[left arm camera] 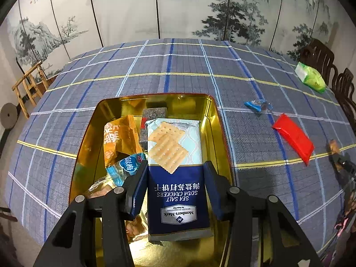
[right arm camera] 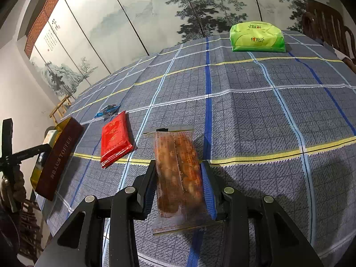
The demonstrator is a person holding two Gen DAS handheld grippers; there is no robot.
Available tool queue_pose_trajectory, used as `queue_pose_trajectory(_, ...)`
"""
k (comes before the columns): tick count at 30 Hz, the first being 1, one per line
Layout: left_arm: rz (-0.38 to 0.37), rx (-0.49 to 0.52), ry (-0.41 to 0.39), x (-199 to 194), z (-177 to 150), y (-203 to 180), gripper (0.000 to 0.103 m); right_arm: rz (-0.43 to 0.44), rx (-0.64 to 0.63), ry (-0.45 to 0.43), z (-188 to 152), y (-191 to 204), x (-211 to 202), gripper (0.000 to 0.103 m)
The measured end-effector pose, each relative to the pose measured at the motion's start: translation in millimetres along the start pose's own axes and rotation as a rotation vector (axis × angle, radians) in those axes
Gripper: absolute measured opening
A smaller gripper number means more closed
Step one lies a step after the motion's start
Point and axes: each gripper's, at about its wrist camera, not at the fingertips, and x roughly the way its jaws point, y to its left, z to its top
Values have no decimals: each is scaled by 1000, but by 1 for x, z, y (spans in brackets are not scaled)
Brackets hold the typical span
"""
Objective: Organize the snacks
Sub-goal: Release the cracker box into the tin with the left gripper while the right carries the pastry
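The left gripper [left arm camera: 175, 171] has its jaws closed against the two long sides of a blue-and-pale soda cracker packet [left arm camera: 175, 169], which sits over the open gold-lined rectangular tin [left arm camera: 213, 120] on the grey-blue plaid tablecloth [left arm camera: 155, 66]. Inside the tin already lie an orange foil snack bag [left arm camera: 121, 138], a small light-blue wrapped sweet [left arm camera: 126, 166] and a dark grey square packet [left arm camera: 154, 112], so the cracker packet looks ready to be laid along the tin's right half. To do that well, lower it flat and parallel to the long wall, then part the jaws only once its underside rests, so it does not tip onto the orange bag. The right gripper [right arm camera: 179, 184] grips a clear plastic packet of reddish-brown snack [right arm camera: 178, 173] by its sides, close over the cloth and well apart from the tin, whose dark red outer wall shows at the left of that view. That packet probably goes in next; wait until the left tool is out of the opening to avoid a clash. Still loose on the cloth are a flat red foil packet [right arm camera: 114, 139], a blue twist-wrapped candy [right arm camera: 108, 110] and, further off, a green soft pack of tissues [right arm camera: 257, 36].
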Motion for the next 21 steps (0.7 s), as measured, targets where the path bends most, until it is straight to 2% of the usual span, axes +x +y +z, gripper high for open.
queue_pose_trajectory(6,25,22,0,4,-3,-5,45,0,-1,1,0,-1,-1,39)
queue_pose_trajectory(9,48,41,-25,-1,-2,-8,46,-5,1,2,-1,-1,1,39)
queue_pose_trajectory(12,81,72,-49,-7,-2,-13,55,-6,6,4,-1,-1,1,39)
queue_pose_trajectory(21,145,98,-124,-37,-9,-20,65,-2,57,12,-7,0,-4,39)
